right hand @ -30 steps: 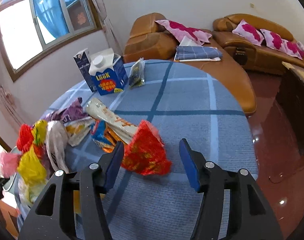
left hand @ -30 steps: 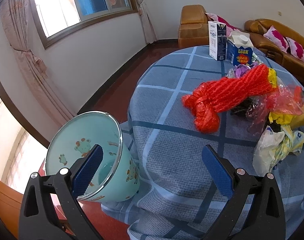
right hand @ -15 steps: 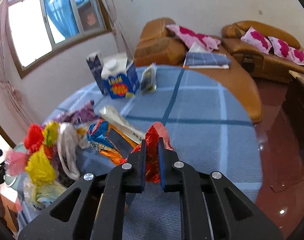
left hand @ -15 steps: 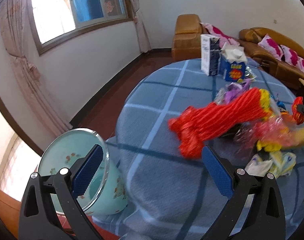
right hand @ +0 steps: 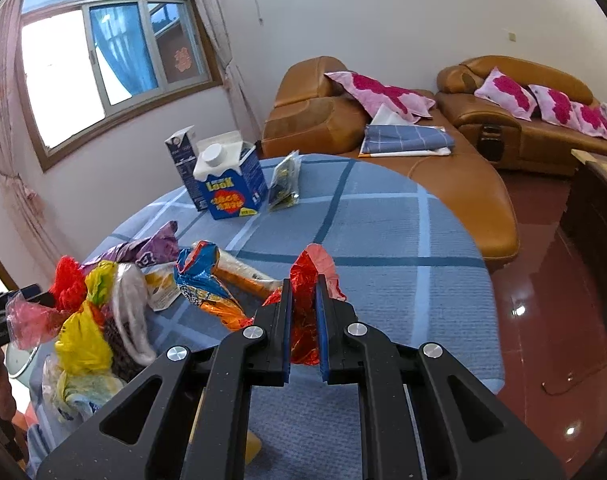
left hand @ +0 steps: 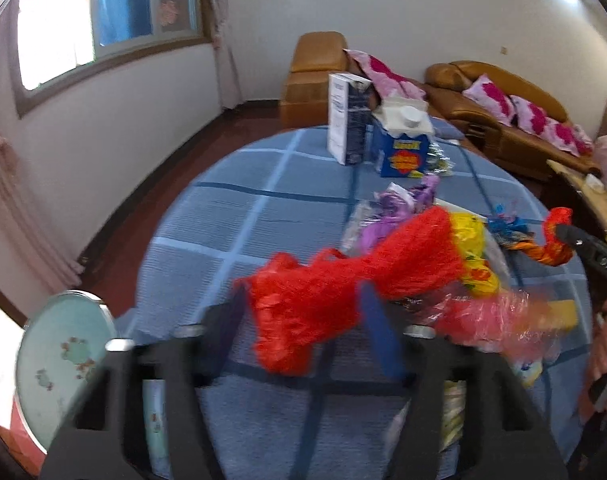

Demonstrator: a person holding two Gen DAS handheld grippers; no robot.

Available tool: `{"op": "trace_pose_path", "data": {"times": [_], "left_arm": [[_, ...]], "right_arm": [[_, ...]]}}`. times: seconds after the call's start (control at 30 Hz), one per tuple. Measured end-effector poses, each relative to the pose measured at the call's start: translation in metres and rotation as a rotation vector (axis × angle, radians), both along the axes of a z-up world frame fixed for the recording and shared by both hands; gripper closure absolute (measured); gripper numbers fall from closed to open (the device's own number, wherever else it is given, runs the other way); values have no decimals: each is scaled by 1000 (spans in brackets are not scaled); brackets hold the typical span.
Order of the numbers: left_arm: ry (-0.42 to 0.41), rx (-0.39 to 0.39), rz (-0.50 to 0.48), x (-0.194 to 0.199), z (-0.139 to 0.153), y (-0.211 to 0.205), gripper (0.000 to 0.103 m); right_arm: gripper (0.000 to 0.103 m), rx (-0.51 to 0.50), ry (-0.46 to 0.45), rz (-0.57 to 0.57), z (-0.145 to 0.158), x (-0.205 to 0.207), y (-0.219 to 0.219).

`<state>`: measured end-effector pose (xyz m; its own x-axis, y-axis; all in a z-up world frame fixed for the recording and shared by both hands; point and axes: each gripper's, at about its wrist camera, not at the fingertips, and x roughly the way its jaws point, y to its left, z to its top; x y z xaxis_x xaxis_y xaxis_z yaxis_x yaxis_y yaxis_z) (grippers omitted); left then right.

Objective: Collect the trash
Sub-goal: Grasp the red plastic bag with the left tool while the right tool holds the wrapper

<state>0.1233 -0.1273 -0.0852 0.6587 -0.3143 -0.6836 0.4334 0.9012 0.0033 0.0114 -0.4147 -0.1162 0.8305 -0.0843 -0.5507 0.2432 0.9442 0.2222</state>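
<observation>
right claw: clenched on the red foil wrapper, lower centre of frame, its top sticking up above my pads.
left claw: my jaws have just been closing around the red mesh bag; frame is blurred, so I can't tell if the pads bite yet.
trash pile: lower left of right view, on the blue checked tablecloth.
bin: pale green pail, lower left of left view, beside the table edge.
risk 1: mesh snags neighbouring bags (yellow and pink ones touch it), dragging them off the table.
risk 2: slick foil slips free in transit.
</observation>
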Motion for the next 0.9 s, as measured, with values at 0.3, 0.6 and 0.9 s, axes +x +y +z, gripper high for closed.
{"op": "trace_pose_path", "data": {"times": [0.3,0.6,0.9], "left_arm": [[-37,17,-35,-14,12,-1,103],[-76,63,39,-19,15,22,66],[-5,124,72,-25,-26,33,42]], "right_arm": [[92,-23,-35,36,15,-2,16],[92,-41,-59,33,26,-9,19],[92,-37,-31,28,11,-13,16]]}}
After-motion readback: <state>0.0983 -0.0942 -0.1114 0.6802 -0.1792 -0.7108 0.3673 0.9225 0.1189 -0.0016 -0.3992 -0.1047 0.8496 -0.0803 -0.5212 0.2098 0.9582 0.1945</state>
